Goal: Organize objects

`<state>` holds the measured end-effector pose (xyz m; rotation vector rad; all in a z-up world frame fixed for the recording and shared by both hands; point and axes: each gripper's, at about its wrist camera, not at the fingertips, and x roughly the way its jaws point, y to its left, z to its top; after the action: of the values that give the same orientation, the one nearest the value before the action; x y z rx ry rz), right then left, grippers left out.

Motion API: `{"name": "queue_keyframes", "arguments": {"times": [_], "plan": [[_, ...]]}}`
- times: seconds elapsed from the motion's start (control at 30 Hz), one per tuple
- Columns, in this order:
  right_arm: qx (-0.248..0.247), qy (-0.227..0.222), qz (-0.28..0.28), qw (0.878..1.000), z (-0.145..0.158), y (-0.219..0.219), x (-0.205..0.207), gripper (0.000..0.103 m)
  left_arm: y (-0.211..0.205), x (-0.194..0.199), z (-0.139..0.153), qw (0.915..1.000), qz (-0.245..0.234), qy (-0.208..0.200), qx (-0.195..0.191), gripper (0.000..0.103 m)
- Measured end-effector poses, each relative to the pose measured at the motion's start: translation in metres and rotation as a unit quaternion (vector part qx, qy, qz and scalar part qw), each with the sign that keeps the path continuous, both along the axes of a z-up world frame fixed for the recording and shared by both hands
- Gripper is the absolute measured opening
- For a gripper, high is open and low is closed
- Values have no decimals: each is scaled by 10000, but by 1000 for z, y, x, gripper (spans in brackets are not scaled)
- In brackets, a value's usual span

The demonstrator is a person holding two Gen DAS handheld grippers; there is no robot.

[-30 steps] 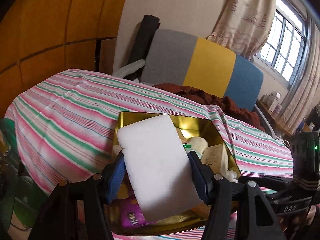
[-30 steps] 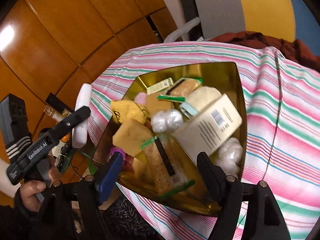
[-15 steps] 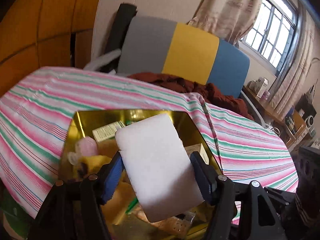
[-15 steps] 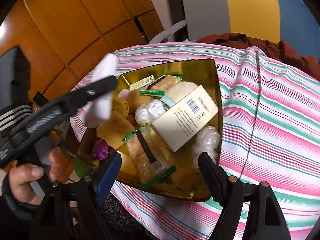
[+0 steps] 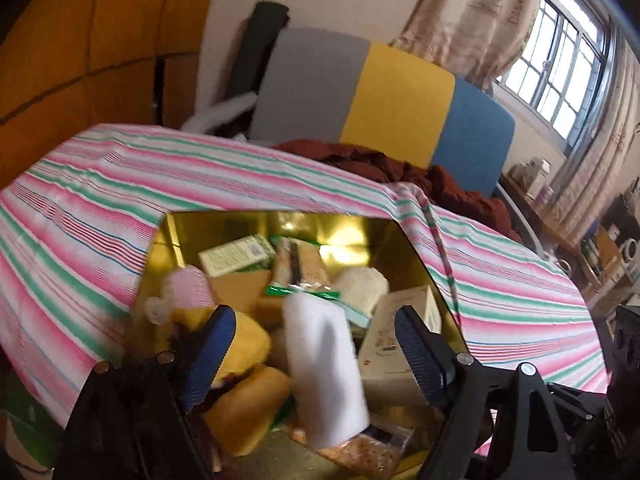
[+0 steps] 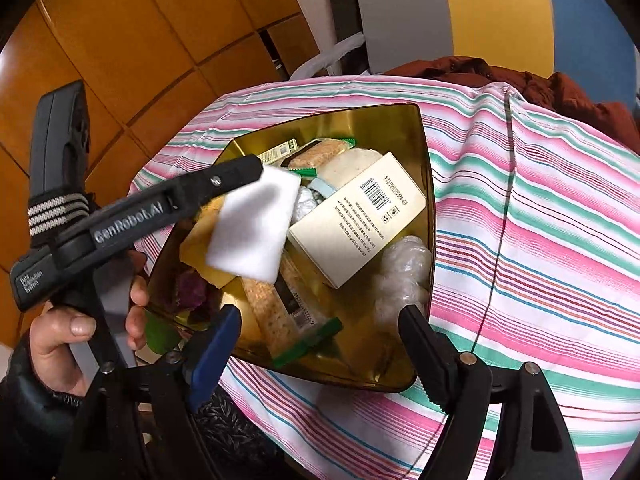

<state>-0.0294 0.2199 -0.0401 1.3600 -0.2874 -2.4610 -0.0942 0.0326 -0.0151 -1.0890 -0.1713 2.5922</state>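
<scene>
The left gripper point(image 5: 312, 344) is opening wide, dropping the white sponge point(image 5: 324, 364) into the gold tray point(image 6: 400, 120) mid-frame. The right gripper point(image 6: 320, 332) is waiting open and empty at the bottom; next, it probably needs another loose thing to pick.

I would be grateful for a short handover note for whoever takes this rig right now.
Left gripper: jaws have just been opening; the white sponge sits between them, no longer pinched, over the gold tray.
Right gripper: open, empty, at the tray's near rim.
Tray, on the striped cloth, already holds a cream box, cracker packs and other sponges.
Done: sponge brought to the tray.
Left: withdraw the left gripper and check the sponge has settled.
</scene>
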Motion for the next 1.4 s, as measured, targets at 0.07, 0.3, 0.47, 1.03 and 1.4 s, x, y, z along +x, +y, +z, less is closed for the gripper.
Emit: {"name": "queue_keyframes", "arguments": {"times": [0.07, 0.3, 0.47, 1.03, 1.4], "plan": [[6, 55, 10, 10000, 2, 0, 1, 82, -11, 8, 6, 9996, 241, 132, -80, 83], [18, 206, 227, 9995, 8, -12, 2, 82, -38, 26, 14, 9949, 821, 219, -550, 83], [288, 418, 243, 9984, 11, -22, 8, 89, -42, 38, 19, 9918, 1036, 289, -688, 83], [1442, 1147, -1258, 9748, 27, -8, 7, 103, -17, 92, 22, 9884, 1131, 419, -922, 83], [1442, 1330, -1675, 9662, 30, 0, 18, 103, -23, 95, 17, 9874, 1252, 558, -792, 78]]}}
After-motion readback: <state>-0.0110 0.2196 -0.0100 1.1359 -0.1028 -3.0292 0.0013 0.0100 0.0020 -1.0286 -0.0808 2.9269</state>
